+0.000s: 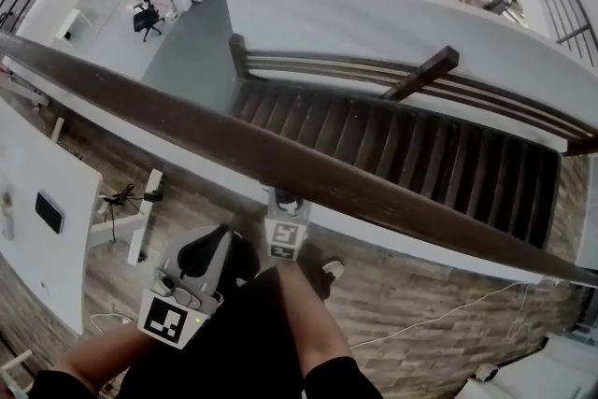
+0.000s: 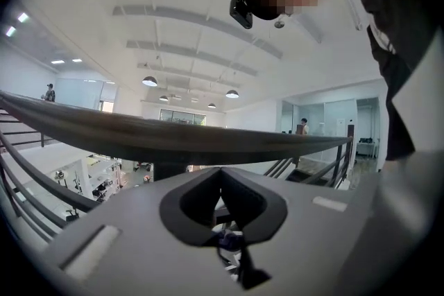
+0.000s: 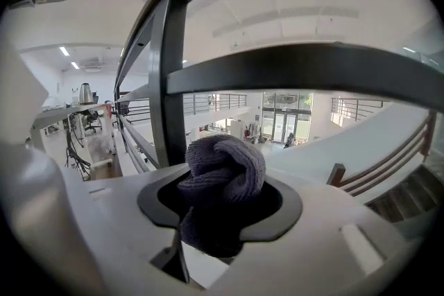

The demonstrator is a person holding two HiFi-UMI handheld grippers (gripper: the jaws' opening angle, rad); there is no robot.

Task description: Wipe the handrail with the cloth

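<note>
Two grippers are hanging close to the handrail (image 1: pixel 280 165), a long dark wooden bar that is running across the head view from ten o'clock down to four o'clock. The right gripper (image 1: pixel 285 234) is pointing at the rail's near edge around its middle. Its jaws are clamping the cloth (image 3: pixel 222 173), a grey-purple knitted wad that is bulging out past the fingertips in the right gripper view. The left gripper (image 1: pixel 190 283) is sitting at seven o'clock of the right one, farther from the rail. In its own view its jaws are pressing together with nothing between them.

The cloth is looking soft, light and floppy, so it is probably going to squash against the wood and drag a little rather than glide. Bunched like this, only the protruding knot is likely to be doing the wiping. The grip deep in the wad is looking sound enough to resist being pulled out. The rail is rigid and fixed, so steady pressure along its length should be serving well. Whether the cloth is touching the rail yet, I cannot tell.
</note>
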